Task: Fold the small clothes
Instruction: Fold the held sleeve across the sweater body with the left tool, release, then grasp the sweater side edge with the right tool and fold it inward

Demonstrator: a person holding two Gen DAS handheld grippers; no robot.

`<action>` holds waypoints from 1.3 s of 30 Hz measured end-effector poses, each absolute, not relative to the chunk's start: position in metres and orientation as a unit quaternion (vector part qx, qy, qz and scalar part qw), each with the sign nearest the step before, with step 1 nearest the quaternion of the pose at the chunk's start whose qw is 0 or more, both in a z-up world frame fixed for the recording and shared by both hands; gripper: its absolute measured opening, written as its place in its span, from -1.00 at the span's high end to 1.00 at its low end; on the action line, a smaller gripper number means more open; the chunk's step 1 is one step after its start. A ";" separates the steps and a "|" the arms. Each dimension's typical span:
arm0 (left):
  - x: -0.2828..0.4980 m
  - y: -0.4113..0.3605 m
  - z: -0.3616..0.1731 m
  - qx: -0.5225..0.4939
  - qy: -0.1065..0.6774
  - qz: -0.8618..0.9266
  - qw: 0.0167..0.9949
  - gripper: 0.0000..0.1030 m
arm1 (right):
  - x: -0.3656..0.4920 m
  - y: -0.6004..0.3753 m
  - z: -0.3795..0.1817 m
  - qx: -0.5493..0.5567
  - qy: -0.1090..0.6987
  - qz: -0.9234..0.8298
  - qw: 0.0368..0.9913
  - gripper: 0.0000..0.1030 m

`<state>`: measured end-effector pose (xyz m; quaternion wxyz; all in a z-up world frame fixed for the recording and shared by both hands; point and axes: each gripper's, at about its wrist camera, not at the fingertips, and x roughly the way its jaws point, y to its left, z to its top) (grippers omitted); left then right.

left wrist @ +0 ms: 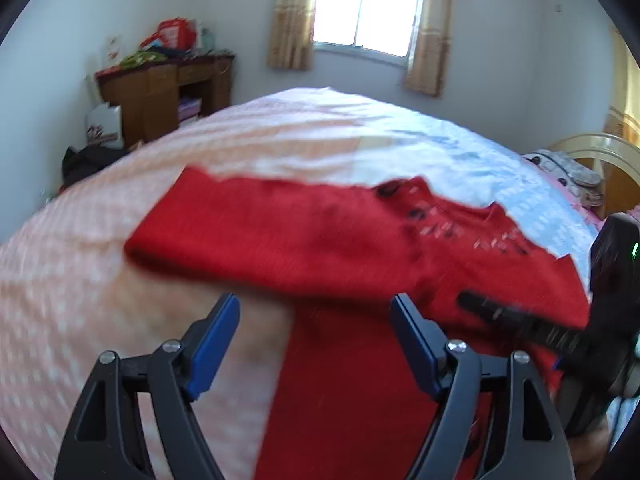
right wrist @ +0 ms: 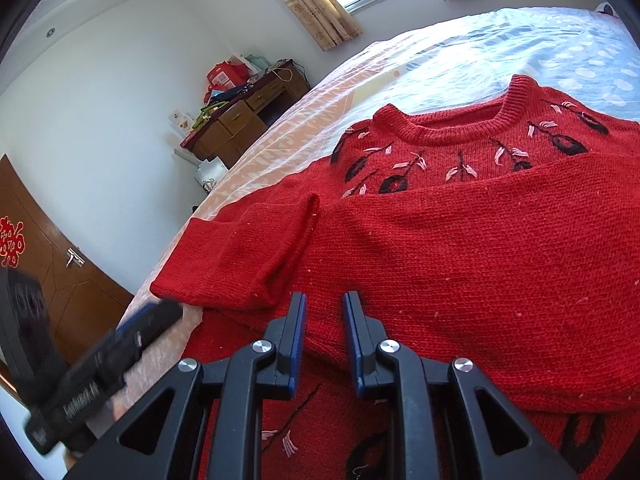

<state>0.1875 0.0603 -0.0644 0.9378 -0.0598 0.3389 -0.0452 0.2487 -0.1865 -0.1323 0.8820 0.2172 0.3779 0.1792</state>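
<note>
A red knitted sweater (right wrist: 460,240) with black and pink embroidery lies flat on the bed, collar (right wrist: 452,120) away from me. One sleeve (right wrist: 400,232) is folded across the chest, its cuff (right wrist: 208,264) reaching past the left side. In the left wrist view the sweater (left wrist: 320,240) is blurred. My left gripper (left wrist: 316,308) is open and empty, just above the sweater's left edge. My right gripper (right wrist: 325,304) hovers over the sweater's lower body, jaws a narrow gap apart with nothing between them. Each gripper shows in the other's view: the right one (left wrist: 520,320) and the left one (right wrist: 132,332).
The bed (right wrist: 460,48) has a pink and light blue patterned sheet. A wooden desk (right wrist: 244,116) with bags and clutter stands by the far wall, under a curtained window (left wrist: 364,8). A brown door (right wrist: 44,264) is at left. Pillows (left wrist: 572,176) lie at the right.
</note>
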 end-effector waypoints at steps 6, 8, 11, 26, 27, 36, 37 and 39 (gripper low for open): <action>0.189 0.064 -0.087 -0.078 0.357 -0.037 0.930 -0.55 | 0.253 -0.187 -0.122 0.244 0.406 0.161 0.866 0.61; 0.189 0.062 -0.089 -0.075 0.353 -0.037 0.932 -0.60 | 0.254 -0.178 -0.110 0.244 0.394 0.172 0.869 0.58; 0.189 0.060 -0.091 -0.076 0.349 -0.046 0.933 -0.67 | 0.263 -0.155 -0.098 0.212 0.398 0.174 0.875 -0.43; 0.184 0.064 -0.092 -0.097 0.335 -0.072 0.935 -0.82 | 0.287 -0.101 -0.099 0.073 0.416 0.151 0.894 0.83; 0.184 0.065 -0.093 -0.099 0.334 -0.073 0.935 -0.82 | 0.285 -0.101 -0.092 0.072 0.407 0.152 0.898 0.84; 0.186 0.066 -0.093 -0.096 0.336 -0.070 0.934 -0.82 | 0.266 -0.115 0.016 0.049 0.298 0.164 0.939 0.85; 0.186 0.066 -0.093 -0.095 0.336 -0.070 0.934 -0.82 | 0.261 -0.120 0.028 0.039 0.283 0.160 0.945 0.85; 0.186 0.066 -0.092 -0.094 0.337 -0.069 0.934 -0.82 | 0.249 -0.129 0.049 0.018 0.258 0.146 0.955 0.85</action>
